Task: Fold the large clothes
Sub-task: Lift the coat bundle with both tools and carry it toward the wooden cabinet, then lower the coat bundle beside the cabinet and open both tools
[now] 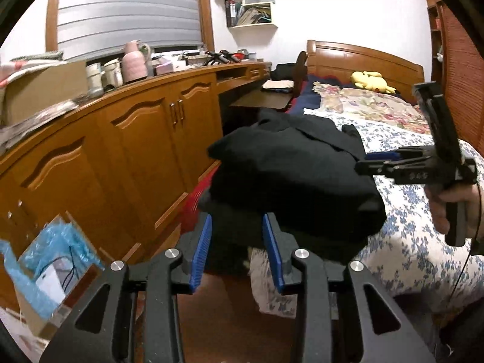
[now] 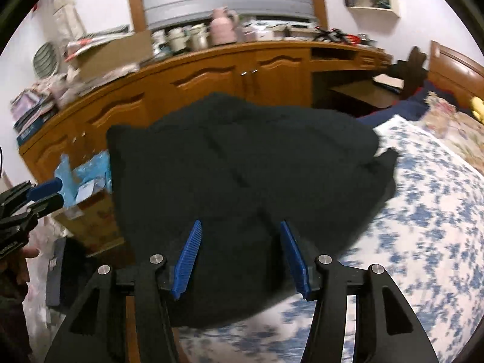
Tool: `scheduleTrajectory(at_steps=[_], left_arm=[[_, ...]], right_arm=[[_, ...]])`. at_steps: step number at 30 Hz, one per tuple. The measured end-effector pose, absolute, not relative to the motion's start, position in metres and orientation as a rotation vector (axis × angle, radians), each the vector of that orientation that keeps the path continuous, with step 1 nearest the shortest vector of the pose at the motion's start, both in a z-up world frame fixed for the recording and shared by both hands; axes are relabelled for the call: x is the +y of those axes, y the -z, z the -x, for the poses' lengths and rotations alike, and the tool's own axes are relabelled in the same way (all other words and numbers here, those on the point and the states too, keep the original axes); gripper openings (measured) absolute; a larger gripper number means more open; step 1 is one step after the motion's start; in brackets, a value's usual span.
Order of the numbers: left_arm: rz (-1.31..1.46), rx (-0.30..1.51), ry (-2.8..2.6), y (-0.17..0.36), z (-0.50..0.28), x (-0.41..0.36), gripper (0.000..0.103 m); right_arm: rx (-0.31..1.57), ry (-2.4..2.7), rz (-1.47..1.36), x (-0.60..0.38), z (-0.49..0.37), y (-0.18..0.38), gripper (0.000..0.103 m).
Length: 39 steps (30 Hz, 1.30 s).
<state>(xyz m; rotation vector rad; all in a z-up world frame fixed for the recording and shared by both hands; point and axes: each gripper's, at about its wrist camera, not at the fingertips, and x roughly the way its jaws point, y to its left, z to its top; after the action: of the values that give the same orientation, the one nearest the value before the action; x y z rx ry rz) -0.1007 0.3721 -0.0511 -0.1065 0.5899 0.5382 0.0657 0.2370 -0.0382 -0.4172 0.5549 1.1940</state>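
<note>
A bulky black garment (image 2: 242,181) lies heaped at the corner of a bed covered by a blue-flowered sheet (image 2: 423,227). The left tongs (image 1: 236,242) stand partly open just before the heap, gripping nothing. The right tongs (image 2: 239,257) stand apart over the garment's near edge, not pinching it. Beyond the garment runs a wooden cabinet (image 1: 136,127).

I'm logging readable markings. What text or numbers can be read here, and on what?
"945", roughly, faint: on the right gripper body, left wrist view.
Shelf books and papers: too small to read.
Left gripper side print: blurred.
Nothing readable on the black garment.
</note>
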Motion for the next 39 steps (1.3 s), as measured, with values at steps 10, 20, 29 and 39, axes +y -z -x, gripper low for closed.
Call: scheduleTrajectory(at_steps=[10, 20, 29, 39], left_arm=[[0.115, 0.583, -0.528, 0.048, 0.104, 0.350, 0.037], [0.079, 0.546, -0.449, 0.036, 0.074, 0.298, 0.037], [0.052, 0.539, -0.336, 0.032, 0.039, 0.241, 0.037], [0.019, 0.587, -0.226, 0.047, -0.016, 0.167, 0.037]], right_arm=[[0.570, -1.112, 0.452, 0.230, -0.055, 0.041, 0.056], [0.513, -1.076, 0.416, 0.141, -0.030, 0.020, 0.057], [0.490, -1.040, 0.316, 0.048, -0.016, 0.012, 0.070], [0.471, -0.876, 0.250, -0.043, -0.018, 0.028, 0.077]])
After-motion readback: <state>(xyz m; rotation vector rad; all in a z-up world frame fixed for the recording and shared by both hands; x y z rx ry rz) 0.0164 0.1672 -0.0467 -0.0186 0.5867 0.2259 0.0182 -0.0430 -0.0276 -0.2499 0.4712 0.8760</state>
